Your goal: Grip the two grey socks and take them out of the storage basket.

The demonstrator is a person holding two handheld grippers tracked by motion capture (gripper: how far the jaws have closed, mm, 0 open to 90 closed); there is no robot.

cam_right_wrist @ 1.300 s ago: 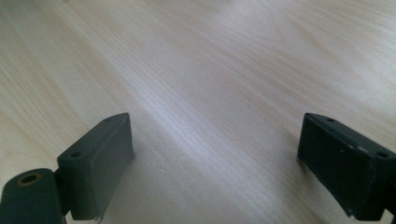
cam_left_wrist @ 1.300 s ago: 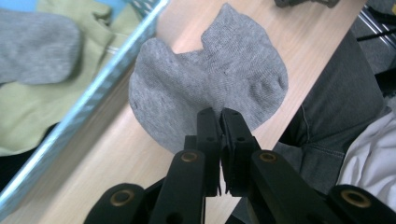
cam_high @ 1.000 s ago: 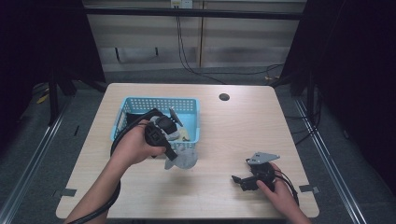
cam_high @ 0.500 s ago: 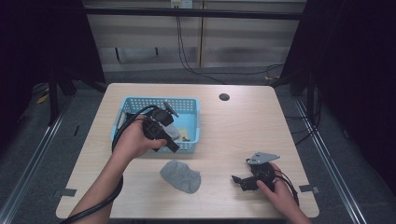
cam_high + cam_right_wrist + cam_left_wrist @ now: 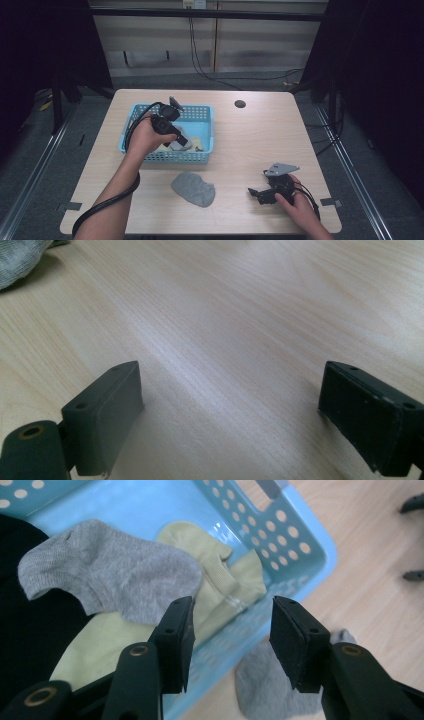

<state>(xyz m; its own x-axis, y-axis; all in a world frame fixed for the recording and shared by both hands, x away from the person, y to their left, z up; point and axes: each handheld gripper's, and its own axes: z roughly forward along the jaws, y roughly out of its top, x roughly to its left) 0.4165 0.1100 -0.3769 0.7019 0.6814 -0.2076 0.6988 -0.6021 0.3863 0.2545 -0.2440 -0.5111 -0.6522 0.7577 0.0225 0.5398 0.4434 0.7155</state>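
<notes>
Blue basket (image 5: 205,131) rim under half-open empty left gripper (image 5: 176,142), jaws just widened, grey sock (image 5: 194,188) on bare wood, right gripper (image 5: 259,192) wide.

Grey sock (image 5: 194,188) flat on table, second grey sock (image 5: 112,577) in basket

A lab or recording bay set up for filmed handling work is suggested. A plain light-wood desk (image 5: 250,145) with a round cable hole (image 5: 240,104) is placed on a grey floor, and metal rails (image 5: 35,170) are laid along the floor on both sides. The space is closed in by dark curtains (image 5: 45,45) at left and right, with a bare pale wall panel (image 5: 200,55) behind. Black cables (image 5: 200,60) are hung down that wall and run across the floor. Tape marks (image 5: 73,206) are stuck at the desk's near corners. No household furnishing is seen around the desk.
</notes>
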